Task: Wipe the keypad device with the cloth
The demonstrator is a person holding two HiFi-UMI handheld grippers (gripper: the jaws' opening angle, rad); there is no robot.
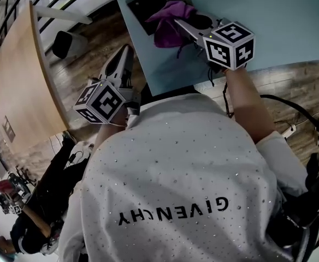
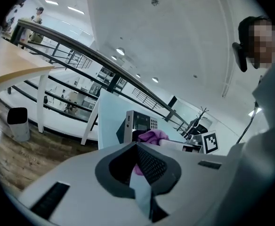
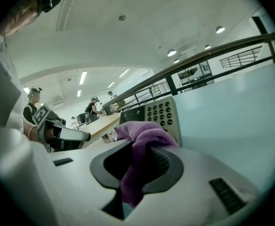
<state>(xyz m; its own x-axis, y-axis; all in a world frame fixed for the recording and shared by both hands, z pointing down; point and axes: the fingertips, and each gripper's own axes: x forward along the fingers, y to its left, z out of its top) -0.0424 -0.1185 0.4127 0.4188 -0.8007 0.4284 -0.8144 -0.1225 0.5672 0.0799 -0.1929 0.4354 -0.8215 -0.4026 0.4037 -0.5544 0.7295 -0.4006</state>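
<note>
The keypad device (image 1: pixel 160 0), a dark box with a grey button panel, lies at the far side of the pale blue table (image 1: pixel 290 26). My right gripper (image 1: pixel 180 25) is shut on a purple cloth (image 1: pixel 170 21), which hangs bunched over the device's near edge. In the right gripper view the cloth (image 3: pixel 142 145) fills the jaws, with the keypad (image 3: pixel 163 113) just beyond. My left gripper (image 1: pixel 128 51) is off the table's left edge, over the floor, shut on nothing. The left gripper view shows its tips (image 2: pixel 137 147) meeting, and the device (image 2: pixel 140 122) and cloth (image 2: pixel 152 136) ahead.
A curved wooden table (image 1: pixel 17 75) stands to the left, with a black bin (image 1: pixel 66 42) on the wood floor near it. Black cables (image 1: pixel 290 105) trail at the right. Another person (image 1: pixel 39 212) stands at the lower left. A railing runs behind the table.
</note>
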